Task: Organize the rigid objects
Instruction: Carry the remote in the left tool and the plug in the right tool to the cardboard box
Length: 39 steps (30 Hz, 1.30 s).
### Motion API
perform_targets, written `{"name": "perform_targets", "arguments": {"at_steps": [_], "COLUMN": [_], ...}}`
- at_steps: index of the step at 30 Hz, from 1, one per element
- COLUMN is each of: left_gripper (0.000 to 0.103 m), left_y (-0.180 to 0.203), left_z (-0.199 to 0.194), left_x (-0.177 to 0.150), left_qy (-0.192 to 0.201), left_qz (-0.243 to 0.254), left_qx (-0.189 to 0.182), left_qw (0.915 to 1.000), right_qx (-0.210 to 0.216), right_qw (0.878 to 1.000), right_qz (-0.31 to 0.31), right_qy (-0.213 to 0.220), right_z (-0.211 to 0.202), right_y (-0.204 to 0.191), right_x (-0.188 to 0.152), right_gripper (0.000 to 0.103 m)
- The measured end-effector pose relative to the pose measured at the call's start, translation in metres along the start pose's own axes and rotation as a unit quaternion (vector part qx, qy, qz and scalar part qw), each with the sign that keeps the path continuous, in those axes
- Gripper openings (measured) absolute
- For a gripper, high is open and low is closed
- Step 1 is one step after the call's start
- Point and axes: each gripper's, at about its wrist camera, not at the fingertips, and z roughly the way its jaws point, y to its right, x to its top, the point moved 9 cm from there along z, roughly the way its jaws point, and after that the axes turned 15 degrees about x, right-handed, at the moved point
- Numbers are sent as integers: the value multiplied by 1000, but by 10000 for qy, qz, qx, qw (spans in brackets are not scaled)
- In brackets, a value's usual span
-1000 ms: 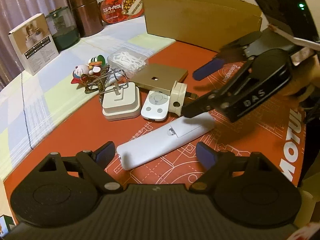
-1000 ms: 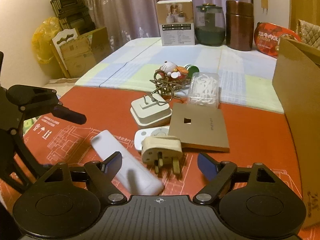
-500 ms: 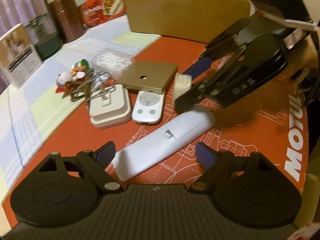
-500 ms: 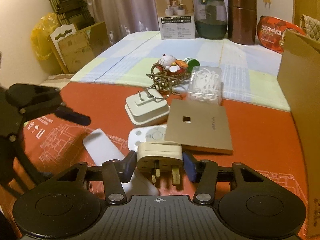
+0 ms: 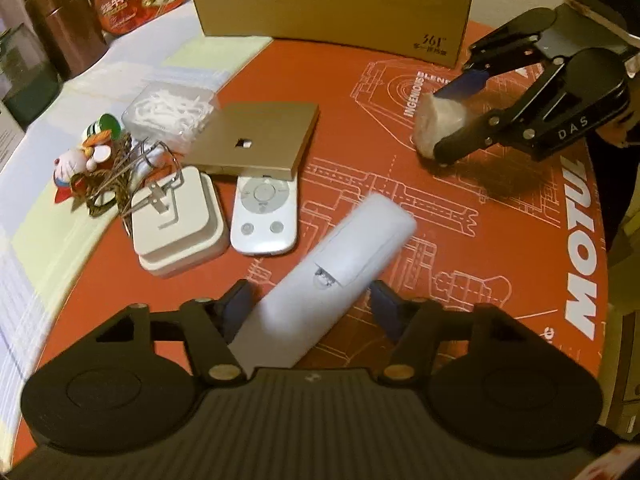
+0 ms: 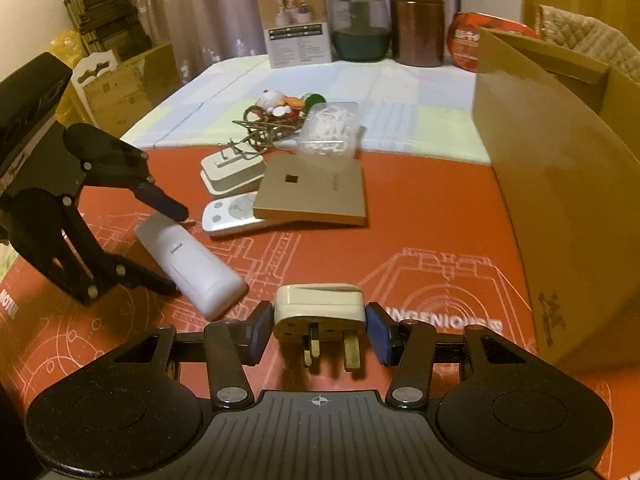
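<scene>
Two grips: both taken within the last second, where both sets of fingers stood wide and empty before.
Left gripper [image 5: 310, 304]: fingers closing around the long white remote [image 5: 332, 276]; remote between the pads, far end tilted up toward 1 o'clock; contact with the pads hard to confirm under blur.
Right gripper [image 6: 318, 332]: fingers clamped on the cream plug [image 6: 320, 306], prongs pointing back at the camera.
Plug, change: gone from its earlier spot beside the small oval remote [image 5: 264, 216]; now carried over open mat at 2 o'clock in the left view.
Meaning for task: pile thinned by two pieces; likely bound for the cardboard box [image 6: 560, 200], judged only from the task.
Left behind: gold flat box [image 5: 260, 138], white adapter [image 5: 176, 224], clear case of white bits [image 5: 172, 110], wire puzzle and toy figure [image 5: 80, 160], clustered at 10 to 11 o'clock in the left view.
Edges: box wall close at 3 o'clock of the plug in the right view, rim above the plug; lift needed before crossing.
Open room: red mat [image 5: 500, 220] bare between the two grippers and toward the box front.
Table far side: checked cloth [image 6: 280, 84] with jars and carton, well apart.
</scene>
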Motion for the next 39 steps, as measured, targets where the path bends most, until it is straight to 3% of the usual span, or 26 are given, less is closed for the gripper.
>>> {"name": "perform_targets", "arguments": {"at_steps": [5,10,16,21,23,28,32,39], "left_gripper": [38,38,40,41,41,41,35,33], "left_y": [19,34,30,35,36,26,27,31], "left_z": [-11,-16,-8,-6,-6,-1,-2,-8], "left_x": [0,2,12,21,22,18,17,23], "left_qy": [-346,-519,-369,-97,-5,11,42,44], "left_qz": [-121,-542,-1378,-1172,-1120,-1556,-1619,-1523], "left_qx": [191,560,887,1082,1081,731,607,809], "left_qw": [9991,9956,9858,9871,9878,9851,9849,9850], "right_qx": [-77,-85,-103,-109,-122,-120,-118,-115], "right_qw": [9999,9997,9991,9986,9985,9979,9977,9977], "right_qz": [107,189,308,373,378,424,415,375], "right_qy": [43,141,275,348,384,475,514,546], "right_z": [-11,-19,-25,-27,-28,-30,-30,-29], "right_y": [2,2,6,11,13,14,14,10], "right_x": [-7,-10,-11,-10,-10,-6,-2,3], "right_gripper": [47,47,47,47,47,47,47,47]}}
